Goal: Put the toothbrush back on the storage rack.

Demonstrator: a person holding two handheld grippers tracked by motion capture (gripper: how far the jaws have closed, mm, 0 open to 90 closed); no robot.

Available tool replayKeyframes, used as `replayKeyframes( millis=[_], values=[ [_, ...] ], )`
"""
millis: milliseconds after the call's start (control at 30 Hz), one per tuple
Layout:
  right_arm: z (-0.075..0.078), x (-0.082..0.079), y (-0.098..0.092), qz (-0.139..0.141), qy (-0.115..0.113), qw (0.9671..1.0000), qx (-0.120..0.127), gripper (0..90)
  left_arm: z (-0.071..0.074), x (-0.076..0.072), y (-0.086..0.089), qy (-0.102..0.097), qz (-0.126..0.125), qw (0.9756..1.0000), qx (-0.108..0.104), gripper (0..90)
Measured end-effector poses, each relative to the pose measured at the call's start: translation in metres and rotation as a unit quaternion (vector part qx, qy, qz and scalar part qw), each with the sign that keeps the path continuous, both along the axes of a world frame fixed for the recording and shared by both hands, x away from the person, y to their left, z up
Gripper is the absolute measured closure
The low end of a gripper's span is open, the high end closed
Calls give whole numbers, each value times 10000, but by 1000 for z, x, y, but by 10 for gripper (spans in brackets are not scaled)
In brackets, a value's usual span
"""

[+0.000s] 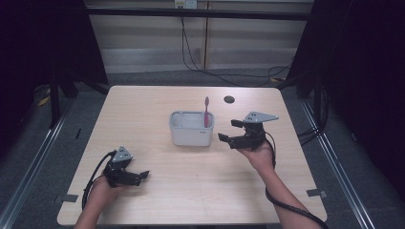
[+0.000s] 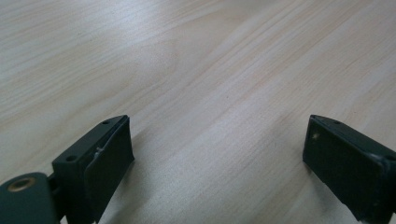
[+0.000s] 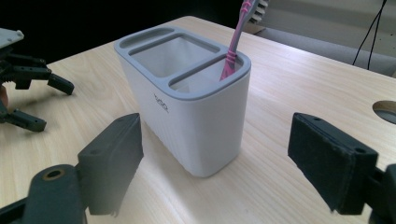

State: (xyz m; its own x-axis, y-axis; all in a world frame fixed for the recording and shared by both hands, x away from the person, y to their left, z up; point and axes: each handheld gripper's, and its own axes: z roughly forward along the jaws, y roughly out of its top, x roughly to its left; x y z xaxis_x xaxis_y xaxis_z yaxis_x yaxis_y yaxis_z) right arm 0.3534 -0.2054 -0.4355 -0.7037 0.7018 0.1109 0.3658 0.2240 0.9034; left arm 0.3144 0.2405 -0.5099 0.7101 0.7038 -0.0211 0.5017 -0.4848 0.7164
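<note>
while toothbrush [image 3: 232,50] head crops off, holder [image 3: 187,116] lettering seems illegible

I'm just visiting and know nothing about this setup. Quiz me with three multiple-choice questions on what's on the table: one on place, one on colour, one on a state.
1. Where is the toothbrush?
A. flat on the table
B. upright in the holder's narrow end compartment
C. in a gripper

2. What colour is the toothbrush?
A. pink
B. green
C. black

3. How is the right gripper?
A. shut on the holder
B. shut on nothing
C. open

Answers: 1 B, its handle rises from the narrow slot in the right gripper view. 2 A, both views show pink. 3 C, its jaws stand wide apart, short of the holder.
</note>
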Motion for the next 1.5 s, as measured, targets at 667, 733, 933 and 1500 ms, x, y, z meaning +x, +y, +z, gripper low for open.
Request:
replayKeyframes(
  millis=[667, 733, 933, 1500],
  values=[
    [-12, -11, -18, 156, 143, 9995, -253, 166, 0, 0, 0, 3, -2, 10000, 0, 80],
    [-13, -13, -21, 164, 161, 9993, -282, 166, 0, 0, 0, 4, -2, 10000, -1, 80],
    [-15, -17, -27, 141, 181, 9991, -359, 166, 0, 0, 0, 10, -10, 10000, 2, 80],
    [-24, -28, -43, 95, 252, 9982, -542, 166, 0, 0, 0, 0, 1, 10000, -1, 80]
  ],
)
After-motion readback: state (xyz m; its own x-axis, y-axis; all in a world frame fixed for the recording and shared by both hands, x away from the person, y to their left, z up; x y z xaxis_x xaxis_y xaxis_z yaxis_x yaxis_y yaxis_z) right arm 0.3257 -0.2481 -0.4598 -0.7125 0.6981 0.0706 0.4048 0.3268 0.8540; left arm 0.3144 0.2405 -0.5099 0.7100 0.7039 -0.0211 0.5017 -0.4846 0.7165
